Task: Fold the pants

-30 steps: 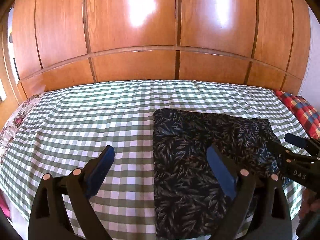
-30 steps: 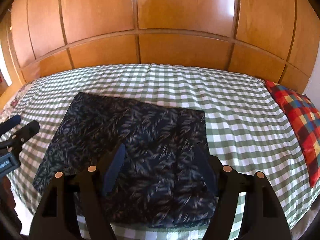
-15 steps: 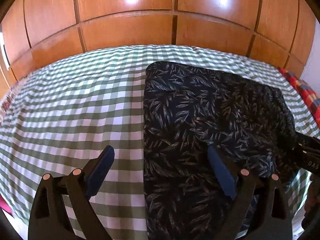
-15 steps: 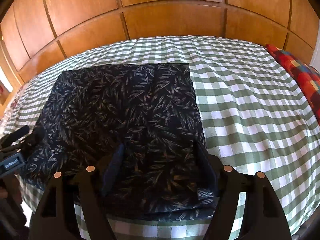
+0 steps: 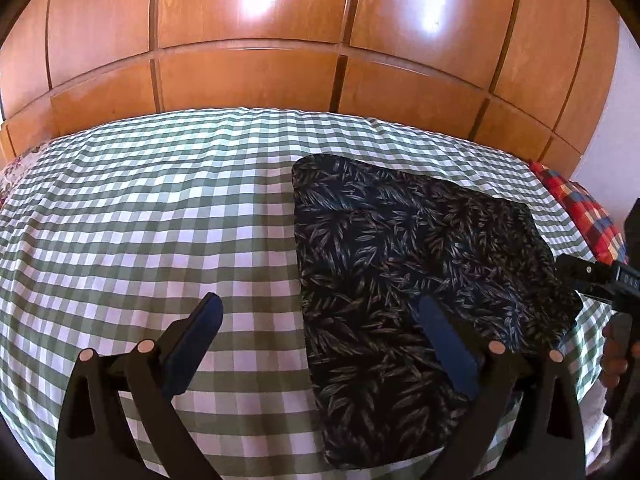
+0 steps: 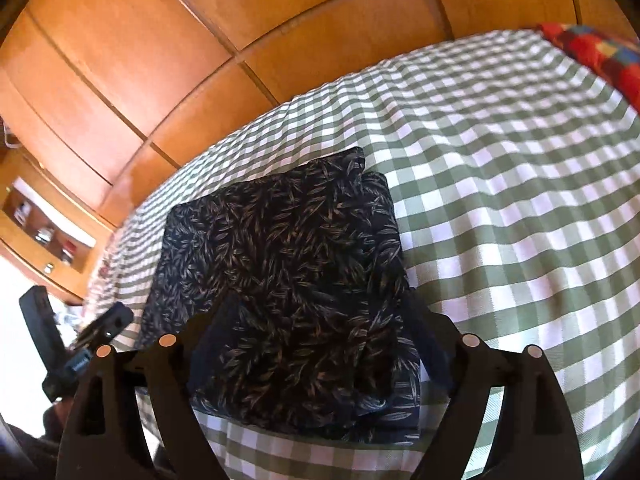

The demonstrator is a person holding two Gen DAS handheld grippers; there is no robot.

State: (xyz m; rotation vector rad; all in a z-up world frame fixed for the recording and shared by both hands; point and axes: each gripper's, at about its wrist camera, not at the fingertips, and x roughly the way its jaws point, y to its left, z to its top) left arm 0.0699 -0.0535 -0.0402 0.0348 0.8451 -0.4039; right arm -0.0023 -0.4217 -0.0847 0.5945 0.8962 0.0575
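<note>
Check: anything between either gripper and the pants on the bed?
Nothing visible. The folded pants lie alone on the checked bedspread, both open grippers right above them: right gripper over their near end, left gripper straddling their left edge. The plaid pillow sits off to the side.

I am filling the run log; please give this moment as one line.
pants: folded, flat on checked bedspread | left gripper: open, empty | right gripper: open, empty, above pants
</note>
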